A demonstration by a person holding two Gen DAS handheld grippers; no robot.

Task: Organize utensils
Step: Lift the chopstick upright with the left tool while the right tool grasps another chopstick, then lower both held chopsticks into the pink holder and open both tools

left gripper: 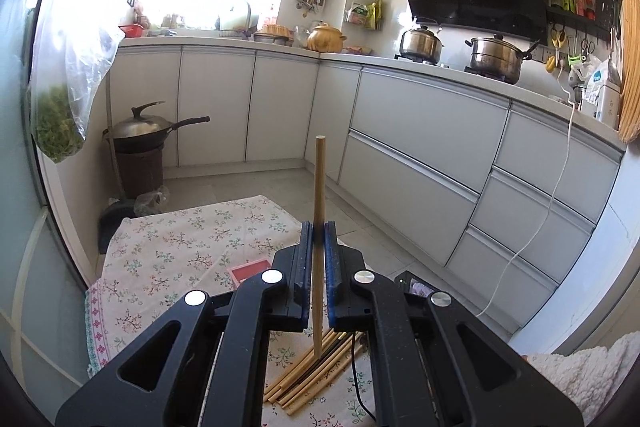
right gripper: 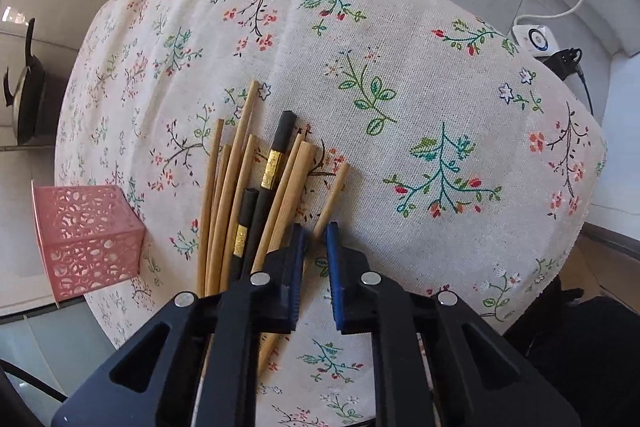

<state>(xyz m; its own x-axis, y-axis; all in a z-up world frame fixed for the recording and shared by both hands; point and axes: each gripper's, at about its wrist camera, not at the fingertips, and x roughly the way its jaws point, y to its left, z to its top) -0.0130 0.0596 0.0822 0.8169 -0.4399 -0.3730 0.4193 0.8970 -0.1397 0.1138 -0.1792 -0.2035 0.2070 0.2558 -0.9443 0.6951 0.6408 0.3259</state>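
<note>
Gripping one upright chopstick (left gripper: pixel 319 187), left gripper (left gripper: pixel 319 239) is hanging above pile (right gripper: pixel 256 187); right gripper (right gripper: pixel 318 239), jaws open, is probably straddling another; holder (right gripper: pixel 86 231) is sitting leftward.

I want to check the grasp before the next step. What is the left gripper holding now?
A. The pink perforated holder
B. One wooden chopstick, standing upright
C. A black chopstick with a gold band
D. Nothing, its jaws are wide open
B: in the left wrist view the left gripper is shut on a single wooden chopstick that stands upright above the chopstick pile on the floral tablecloth.
</note>
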